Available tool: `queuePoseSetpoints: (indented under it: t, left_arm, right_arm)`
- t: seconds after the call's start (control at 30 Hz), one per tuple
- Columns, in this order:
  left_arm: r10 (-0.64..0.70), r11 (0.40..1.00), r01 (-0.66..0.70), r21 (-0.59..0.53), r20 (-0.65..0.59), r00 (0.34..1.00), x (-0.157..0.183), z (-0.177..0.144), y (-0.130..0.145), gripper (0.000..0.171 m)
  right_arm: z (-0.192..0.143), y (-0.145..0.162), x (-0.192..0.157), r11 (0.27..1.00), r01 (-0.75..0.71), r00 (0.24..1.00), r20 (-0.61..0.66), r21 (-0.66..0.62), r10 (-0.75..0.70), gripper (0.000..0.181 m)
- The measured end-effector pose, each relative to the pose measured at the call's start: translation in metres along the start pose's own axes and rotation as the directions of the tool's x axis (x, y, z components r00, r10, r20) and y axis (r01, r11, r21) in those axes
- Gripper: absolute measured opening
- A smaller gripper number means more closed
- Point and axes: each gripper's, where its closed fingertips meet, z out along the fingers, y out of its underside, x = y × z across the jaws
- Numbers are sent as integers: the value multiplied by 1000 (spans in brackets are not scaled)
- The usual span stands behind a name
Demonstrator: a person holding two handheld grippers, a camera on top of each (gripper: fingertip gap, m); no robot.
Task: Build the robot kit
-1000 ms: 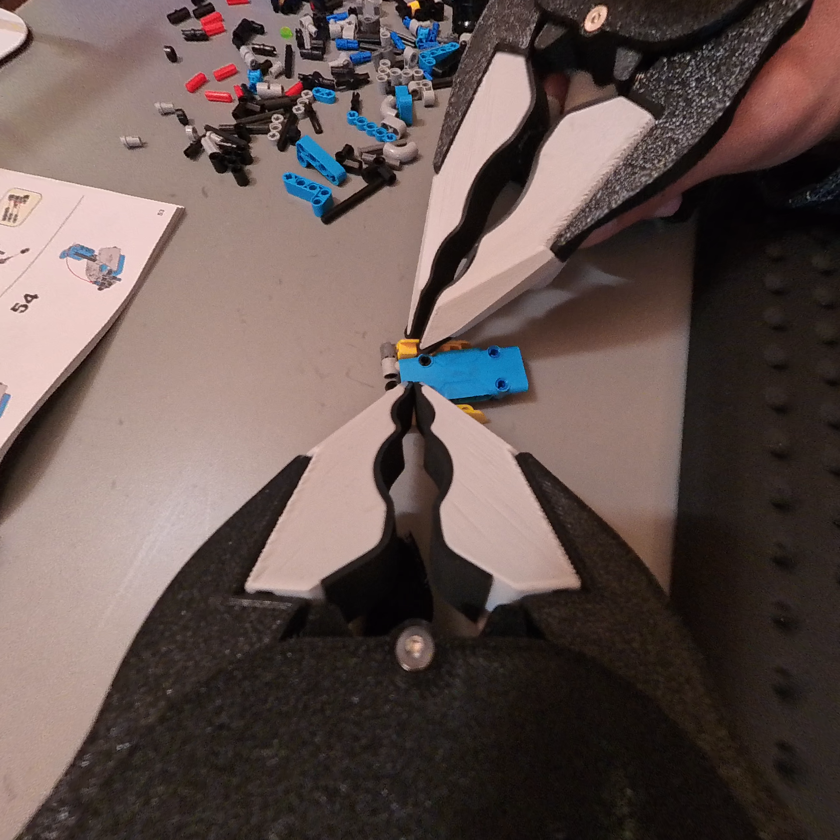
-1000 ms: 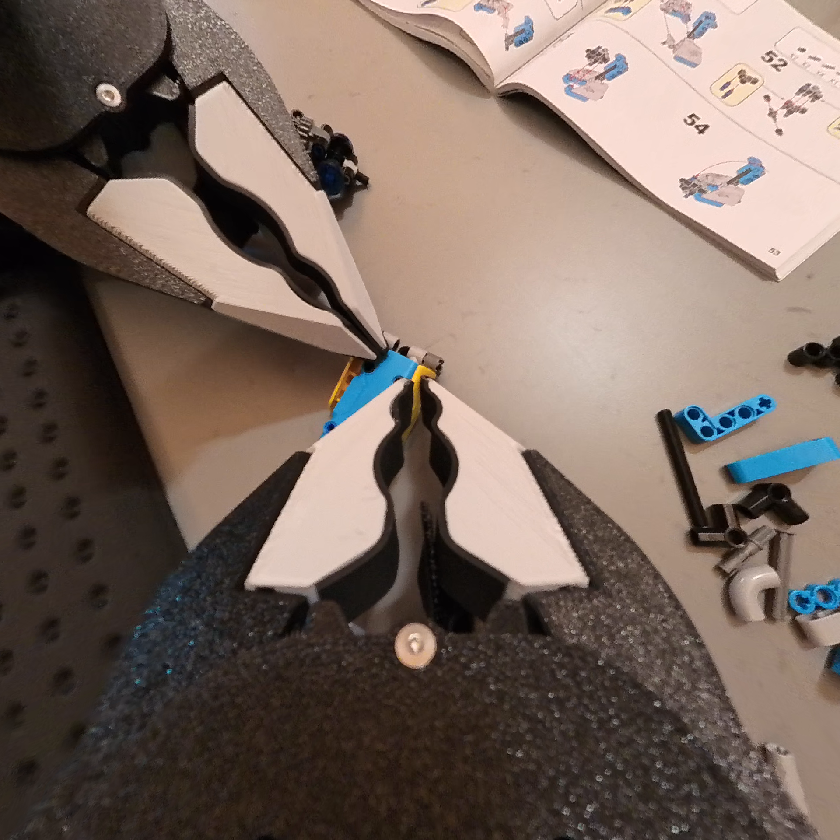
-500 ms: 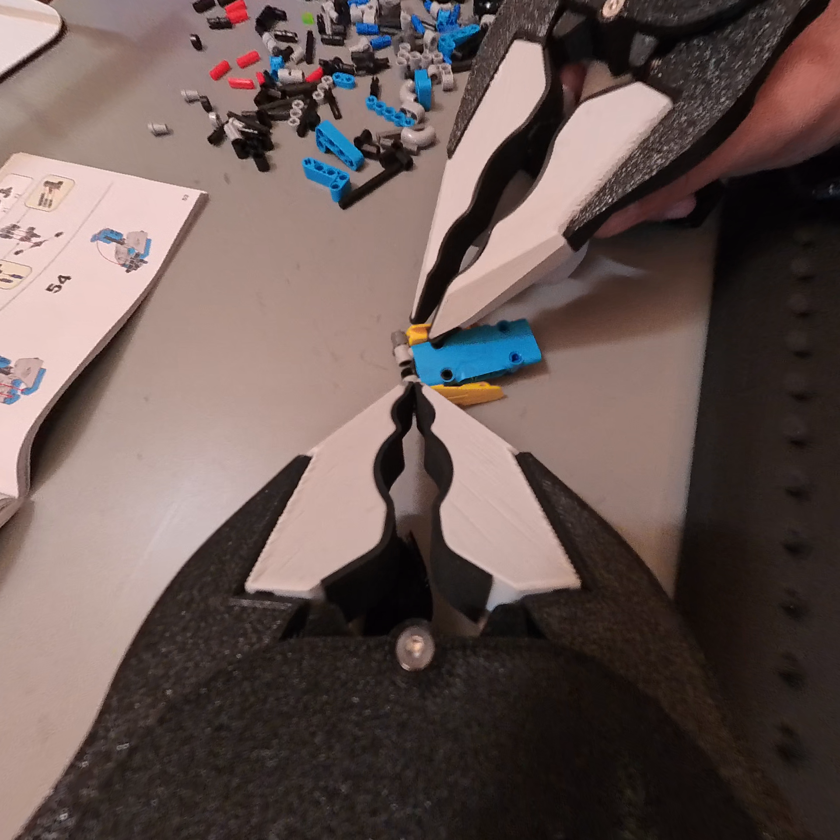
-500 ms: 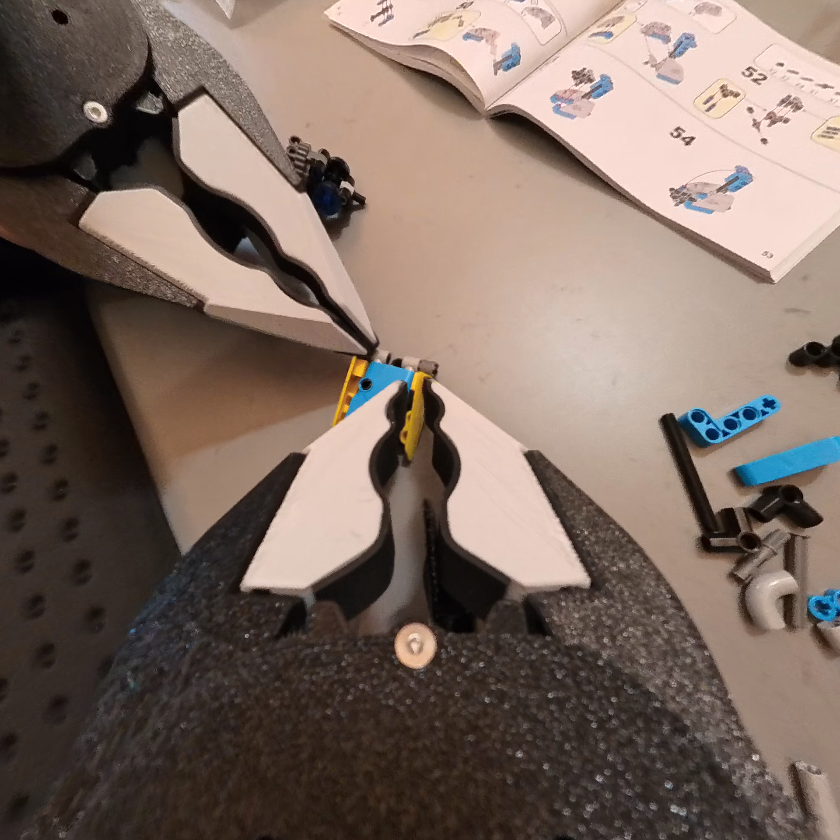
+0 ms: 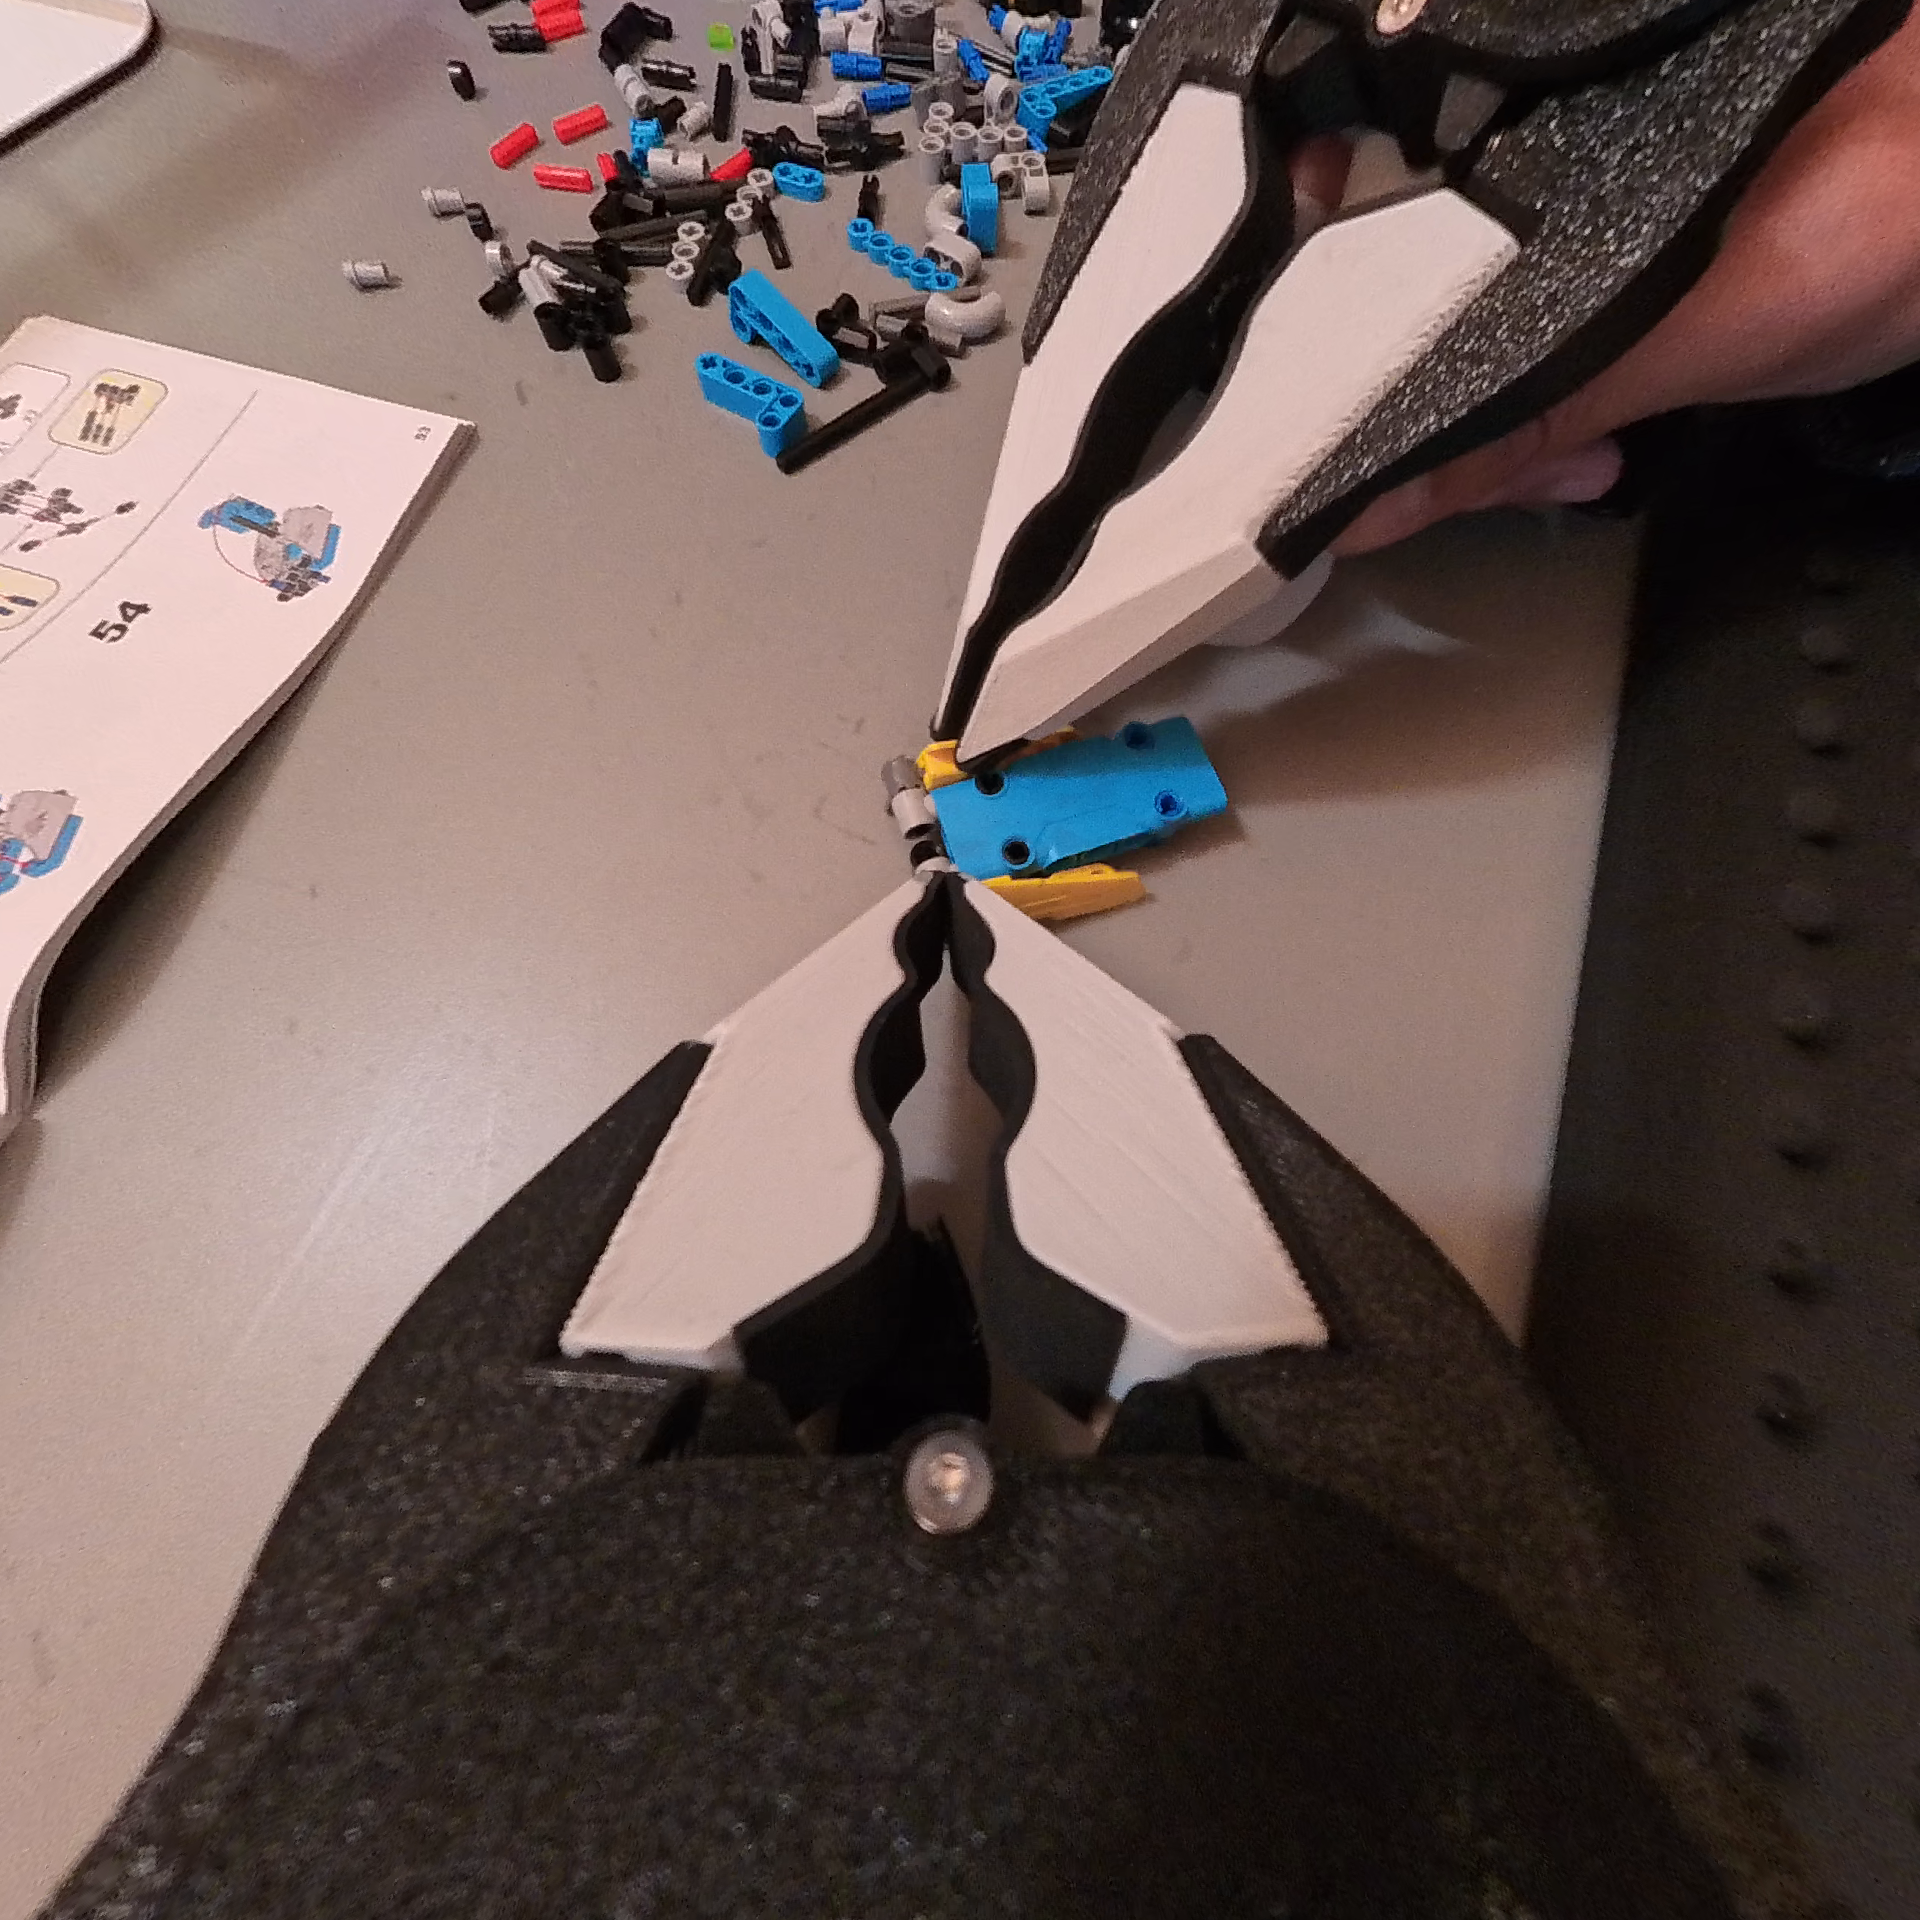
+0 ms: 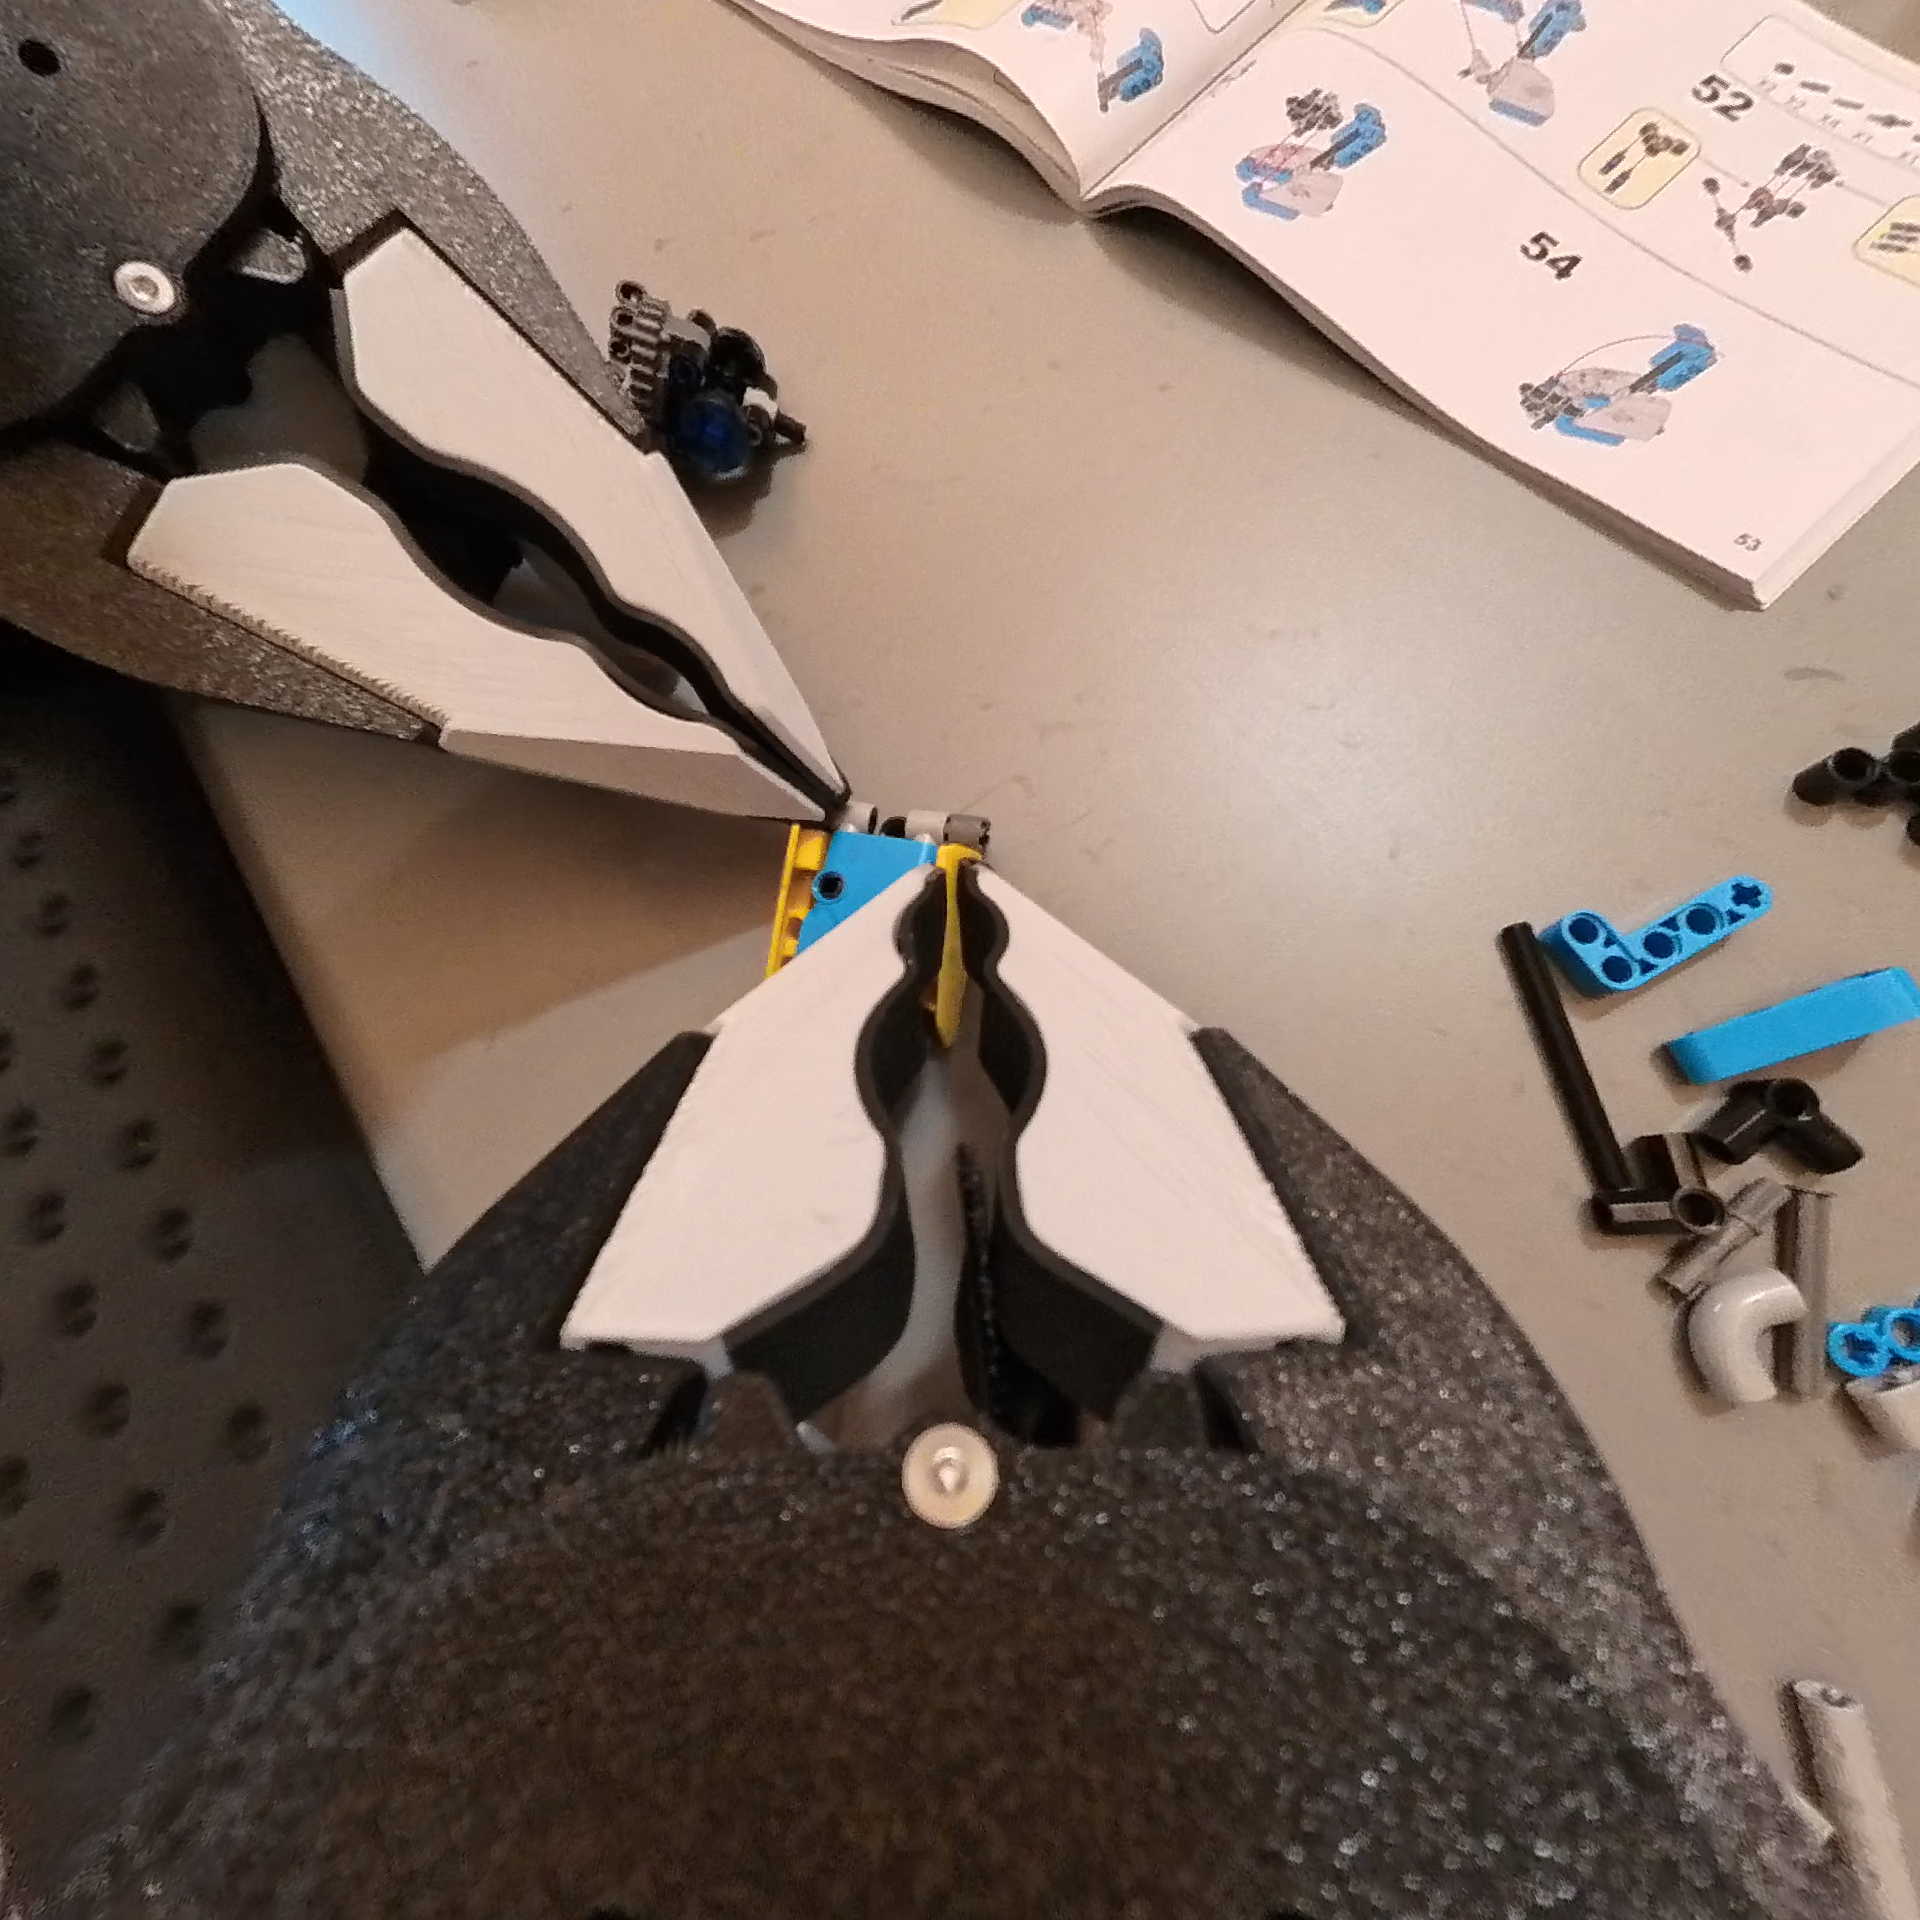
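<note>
left gripper (image 5: 943,883): jaws pressed together, tip at the grey pin end of the blue and yellow brick assembly (image 5: 1070,805) on the grey table (image 5: 623,675). right gripper (image 6: 951,883): jaws clamped on its yellow plate (image 6: 948,966). handling, as judged: keep both grips steady and level. hidden: left tip contact; assembly underside. loose bricks (image 5: 790,208), booklet (image 6: 1455,260) well apart.

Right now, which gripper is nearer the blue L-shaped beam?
Right. The right gripper, shut on a yellow piece, has the blue L-shaped beam off to its right; the left gripper sits farther, across the blue block.
</note>
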Motion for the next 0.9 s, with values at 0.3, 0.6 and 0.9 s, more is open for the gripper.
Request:
queuePoseSetpoints:
  t: [0.3,0.6,0.9]
  left_arm:
    - [-104,981,93,171,60,993,-27,-31,-26,0]
    - [-134,977,116,178,93,987,-40,-36,-24,0]
    - [-204,932,138,336,170,964,-67,-69,-44,0]
  right_arm:
    - [-17,1,-13,1000,-19,1000,-4,-17,19,45]
    - [-11,34,-25,954,62,982,-151,-293,-110,29]
    - [-30,-26,-40,912,-386,858,418,138,300,24]
